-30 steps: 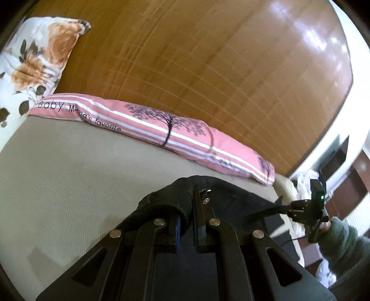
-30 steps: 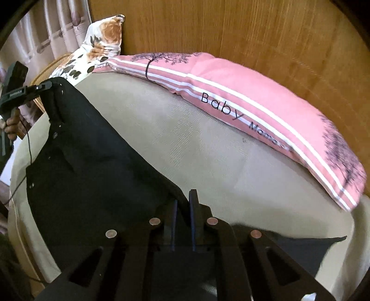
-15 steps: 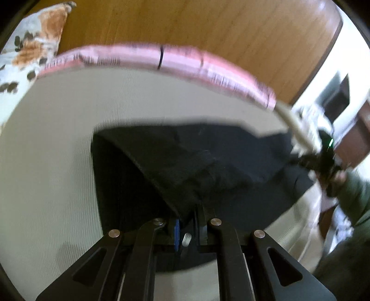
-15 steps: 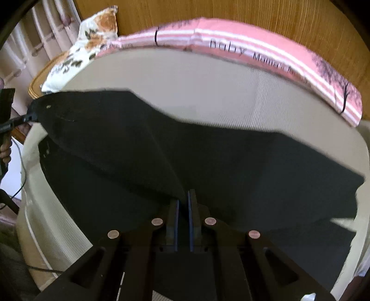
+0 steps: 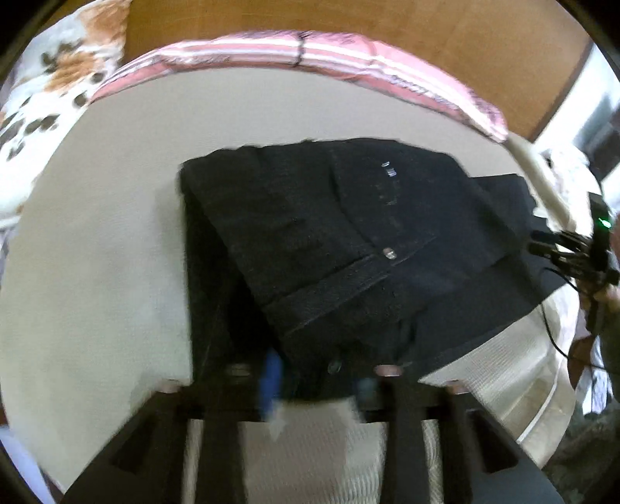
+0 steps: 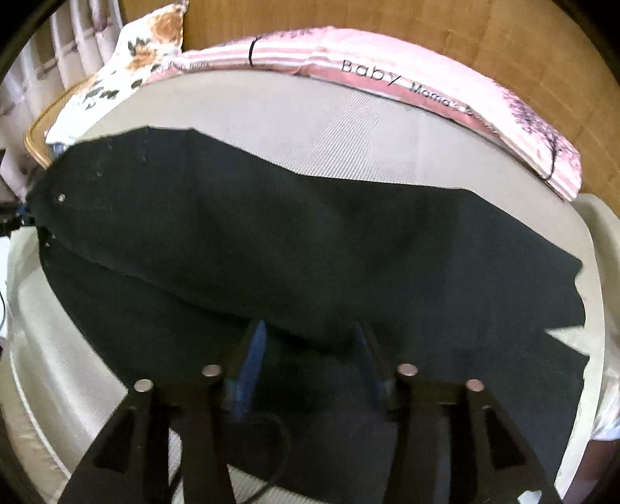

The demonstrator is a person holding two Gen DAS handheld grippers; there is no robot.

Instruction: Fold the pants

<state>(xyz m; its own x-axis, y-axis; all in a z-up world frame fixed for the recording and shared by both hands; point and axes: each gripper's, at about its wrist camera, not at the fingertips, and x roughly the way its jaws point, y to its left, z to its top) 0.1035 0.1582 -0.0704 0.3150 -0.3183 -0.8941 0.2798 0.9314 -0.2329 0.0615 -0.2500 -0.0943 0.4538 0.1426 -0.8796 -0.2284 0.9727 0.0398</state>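
Since a second ago I have been carrying the top layer of the pants (image 5: 348, 248) forward and down over the lower layer, and both of my grippers, which were pinched tight on the cloth then, are now spreading apart. My left gripper (image 5: 317, 372) is opening with the waistband edge lying loose between its blue pads, no longer pressed. My right gripper (image 6: 310, 349) is opening too, the folded edge of the leg sitting between its fingers without being squeezed.

The pants are lying on the bed (image 6: 368, 143), doubled over, well short of the pink pillow (image 6: 445, 89) along the wooden headboard (image 5: 387, 35) and the floral pillow (image 5: 50, 89) at the corner.

I am judging the fabric as soft, limp and fairly heavy for cloth, a dark denim-like weave with a stiffer waistband, a button (image 5: 388, 252) and rivets. It is not fragile or slippery, but it is sagging wherever it is unsupported, so I am thinking the best holds are the thick seamed edges: the waistband on my left, the hem end on my right.

The long axis is running side to side across the bed, roughly parallel to the headboard, waistband toward my left gripper and legs stretching toward my right.
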